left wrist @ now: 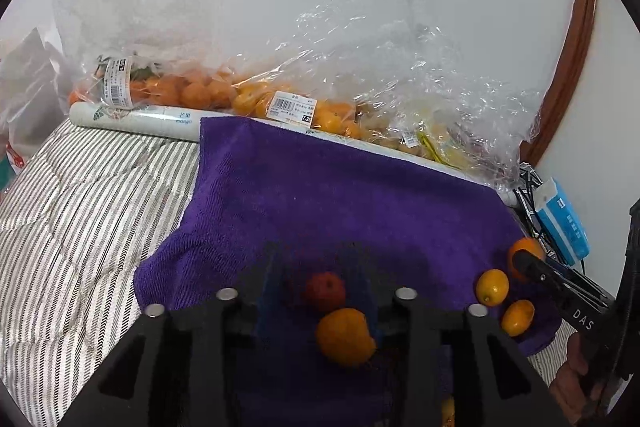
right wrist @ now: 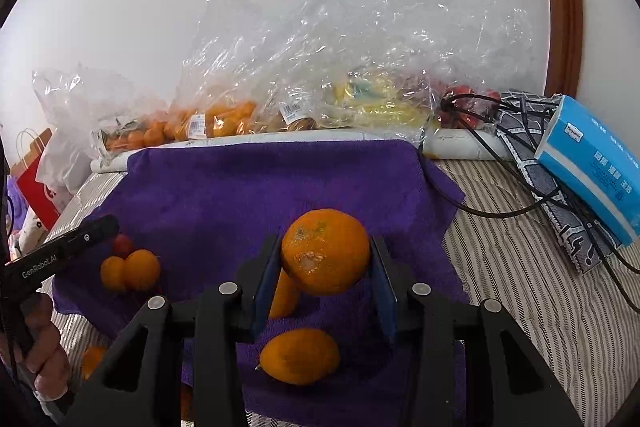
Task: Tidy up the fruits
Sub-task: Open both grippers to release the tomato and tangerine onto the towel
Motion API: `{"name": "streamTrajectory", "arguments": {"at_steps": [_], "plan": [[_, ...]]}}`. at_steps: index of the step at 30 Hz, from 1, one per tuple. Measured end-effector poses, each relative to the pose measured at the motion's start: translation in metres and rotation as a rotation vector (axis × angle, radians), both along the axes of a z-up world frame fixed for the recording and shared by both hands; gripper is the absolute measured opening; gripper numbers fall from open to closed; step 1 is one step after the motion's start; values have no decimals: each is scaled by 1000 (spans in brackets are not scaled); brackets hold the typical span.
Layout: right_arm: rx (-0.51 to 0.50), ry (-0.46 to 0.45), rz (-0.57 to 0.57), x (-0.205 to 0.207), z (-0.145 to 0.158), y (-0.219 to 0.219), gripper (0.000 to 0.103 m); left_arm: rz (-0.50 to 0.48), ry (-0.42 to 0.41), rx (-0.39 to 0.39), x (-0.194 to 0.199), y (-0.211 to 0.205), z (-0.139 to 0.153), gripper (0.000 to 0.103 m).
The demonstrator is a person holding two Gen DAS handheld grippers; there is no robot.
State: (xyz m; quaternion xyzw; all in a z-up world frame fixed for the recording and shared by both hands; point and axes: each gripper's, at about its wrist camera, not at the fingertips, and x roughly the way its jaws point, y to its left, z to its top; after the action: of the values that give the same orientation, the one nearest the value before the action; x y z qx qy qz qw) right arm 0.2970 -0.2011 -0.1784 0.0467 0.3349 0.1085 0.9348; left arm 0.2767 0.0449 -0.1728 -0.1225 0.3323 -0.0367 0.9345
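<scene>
A purple towel (left wrist: pixel 320 187) lies on striped bedding. My left gripper (left wrist: pixel 320 267) hovers over it with its jaws apart; a small red fruit (left wrist: pixel 324 291) and an orange fruit (left wrist: pixel 346 337) lie below between the fingers, untouched by the pads. My right gripper (right wrist: pixel 325 245) is shut on a large orange (right wrist: pixel 326 255), held above the towel (right wrist: pixel 240 195). Two small yellow-orange fruits (right wrist: pixel 300 357) lie under it. In the left wrist view the held orange (left wrist: pixel 526 249) shows at the right, with two small fruits (left wrist: pixel 492 287) beside it.
Clear plastic bags of oranges (left wrist: pixel 192 91) and other fruit (right wrist: pixel 376 99) lean on the wall behind a white roll (left wrist: pixel 132 121). A blue tissue pack (right wrist: pixel 596 163) and black cables (right wrist: pixel 480 207) lie to the right. A red paper bag (right wrist: pixel 36 191) stands at the left.
</scene>
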Motion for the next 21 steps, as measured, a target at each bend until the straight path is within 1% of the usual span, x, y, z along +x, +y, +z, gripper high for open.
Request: {"name": "streamTrajectory", "arguments": {"at_steps": [4,14,21], "plan": [[-3,-29,4,-4,4,0,44,-6,-3,11,-1,-2,1,44],[-25,-21,21,-3,3,7,45,-2,1,12,0,-2,0,47],[-27,-26,11,-4,5,6,51,0,-3,14,-1,-2,0,48]]}}
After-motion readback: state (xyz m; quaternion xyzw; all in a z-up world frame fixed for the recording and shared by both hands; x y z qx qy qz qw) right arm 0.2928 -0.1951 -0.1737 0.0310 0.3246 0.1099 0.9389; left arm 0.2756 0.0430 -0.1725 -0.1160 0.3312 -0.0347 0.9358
